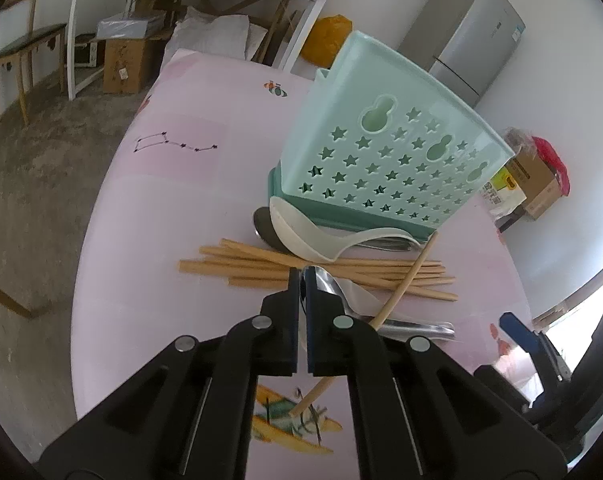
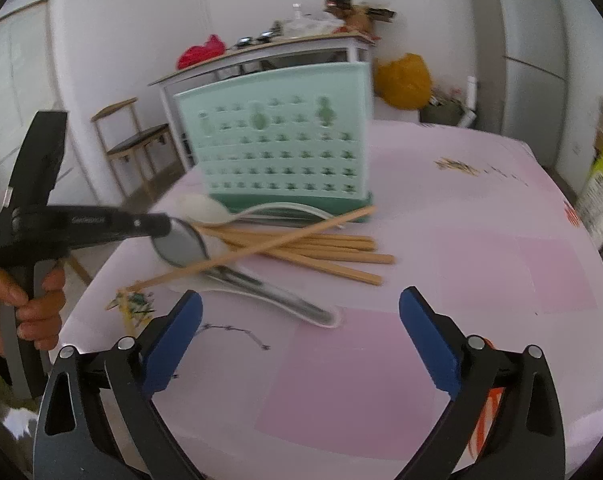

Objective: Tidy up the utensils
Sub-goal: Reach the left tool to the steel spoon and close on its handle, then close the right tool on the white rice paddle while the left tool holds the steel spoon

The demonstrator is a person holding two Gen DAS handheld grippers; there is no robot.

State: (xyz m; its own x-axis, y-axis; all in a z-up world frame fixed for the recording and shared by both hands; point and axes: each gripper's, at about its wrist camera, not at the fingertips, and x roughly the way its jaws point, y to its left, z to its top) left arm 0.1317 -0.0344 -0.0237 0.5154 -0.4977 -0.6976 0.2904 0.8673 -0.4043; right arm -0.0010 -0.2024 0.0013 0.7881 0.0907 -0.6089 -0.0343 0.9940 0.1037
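A mint-green utensil holder point(image 1: 385, 152) with star holes stands on the pink table point(image 1: 173, 208); it also shows in the right wrist view point(image 2: 281, 148). In front of it lie several wooden chopsticks point(image 1: 261, 266), two white ceramic spoons point(image 1: 325, 244) and metal spoons. My left gripper point(image 1: 301, 276) is shut on the bowl of a metal spoon point(image 1: 329, 284), seen from the side in the right wrist view point(image 2: 179, 242). One chopstick point(image 2: 253, 250) leans across the pile. My right gripper point(image 2: 301, 324) is open and empty, above the table's near part.
A grey fridge point(image 1: 469, 32) stands behind the table. A white side table point(image 2: 261, 56) with clutter, wooden chairs point(image 2: 133, 140), cardboard boxes point(image 1: 125, 64) and a yellow bag point(image 2: 403, 80) stand around. The table's edge falls off to the left.
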